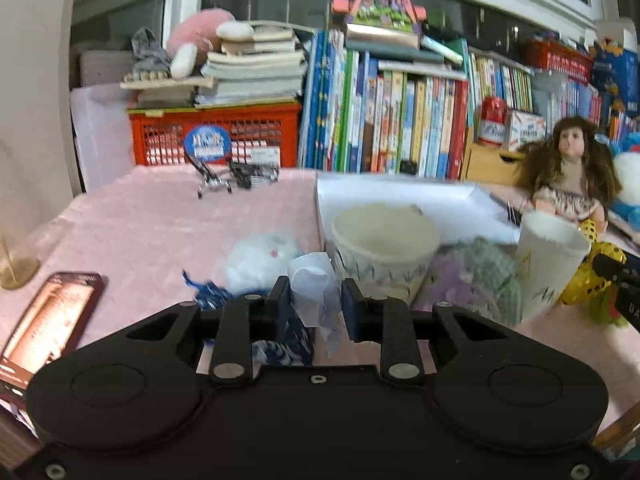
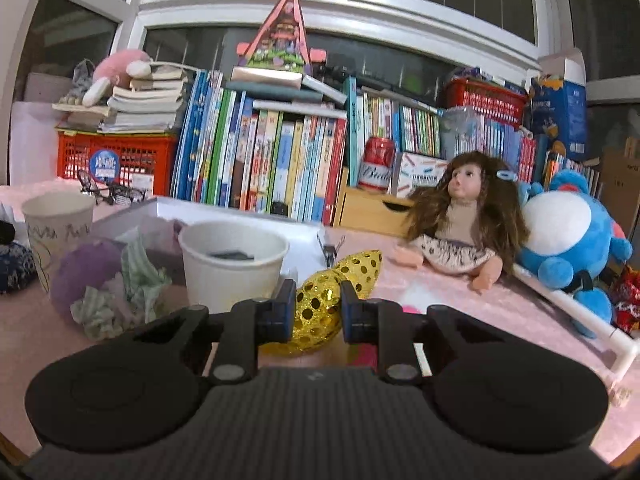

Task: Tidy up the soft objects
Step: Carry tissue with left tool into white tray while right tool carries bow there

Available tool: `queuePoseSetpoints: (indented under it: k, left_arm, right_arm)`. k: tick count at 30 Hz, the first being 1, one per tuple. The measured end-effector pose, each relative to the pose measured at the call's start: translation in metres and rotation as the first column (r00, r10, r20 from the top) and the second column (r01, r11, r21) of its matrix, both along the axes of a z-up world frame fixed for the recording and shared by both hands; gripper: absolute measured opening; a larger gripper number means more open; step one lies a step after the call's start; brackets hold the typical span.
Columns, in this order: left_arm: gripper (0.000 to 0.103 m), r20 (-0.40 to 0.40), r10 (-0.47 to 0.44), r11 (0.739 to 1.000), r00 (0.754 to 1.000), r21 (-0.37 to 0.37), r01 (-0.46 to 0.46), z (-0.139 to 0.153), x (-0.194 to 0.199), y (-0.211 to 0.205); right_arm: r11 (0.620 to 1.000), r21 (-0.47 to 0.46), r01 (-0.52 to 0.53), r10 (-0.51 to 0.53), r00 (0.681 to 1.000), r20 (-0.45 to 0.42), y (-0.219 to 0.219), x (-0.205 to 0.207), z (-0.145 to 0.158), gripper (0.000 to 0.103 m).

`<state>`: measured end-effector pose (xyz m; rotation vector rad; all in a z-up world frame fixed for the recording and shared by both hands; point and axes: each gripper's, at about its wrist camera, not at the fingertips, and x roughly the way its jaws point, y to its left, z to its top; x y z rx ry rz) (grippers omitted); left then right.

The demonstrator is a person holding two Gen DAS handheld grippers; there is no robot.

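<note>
My left gripper [image 1: 314, 298] is shut on a pale translucent fabric piece [image 1: 314, 284], held just above the pink cloth, in front of a paper cup [image 1: 382, 240]. A white fluffy ball [image 1: 260, 258] and a blue patterned scrunchie [image 1: 208, 294] lie to its left. My right gripper [image 2: 316, 304] is shut on a gold sequined scrunchie [image 2: 324, 294], right of another paper cup [image 2: 234, 258]. A purple and green striped scrunchie pile [image 2: 108, 280] lies between the two cups; it also shows in the left wrist view [image 1: 476, 276].
A doll [image 2: 460, 216] and a blue plush toy [image 2: 568, 236] sit at the right. A white box [image 1: 400, 200] stands behind the cups. Books [image 2: 260, 160] and a red crate [image 1: 216, 132] line the back. A phone [image 1: 44, 328] lies at the left.
</note>
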<state>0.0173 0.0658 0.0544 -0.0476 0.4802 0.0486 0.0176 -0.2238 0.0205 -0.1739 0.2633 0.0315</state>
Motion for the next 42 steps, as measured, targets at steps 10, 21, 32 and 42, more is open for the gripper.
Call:
queuePoseSetpoints:
  k: [10,21,32,42]
  left_arm:
    - [0.025,0.048,0.005,1.000,0.999,-0.002,-0.005,0.033,0.011,0.017]
    - [0.025,0.045,-0.064,0.997,0.997,-0.038,0.065,0.078,0.058,0.031]
    - [0.025,-0.012,-0.128,0.990,0.992,-0.054,0.127,0.095,0.112,0.012]
    - [0.025,-0.061,-0.150,0.986,0.987,-0.079,0.145,0.095,0.143,0.000]
  right_arm:
    - [1.000,0.002,0.014,-0.014,0.997,0.081,-0.010,0.004,0.029,0.026]
    - [0.995,0.089,-0.054,0.047,0.996,0.082,-0.028,0.043,0.072,0.026]
    - [0.987,0.122,-0.104,0.098,0.994,0.052,-0.023,0.080,0.095,0.026]
    - [0.986,0.109,-0.126,0.123,0.992,0.027,-0.012,0.096,0.100,0.026]
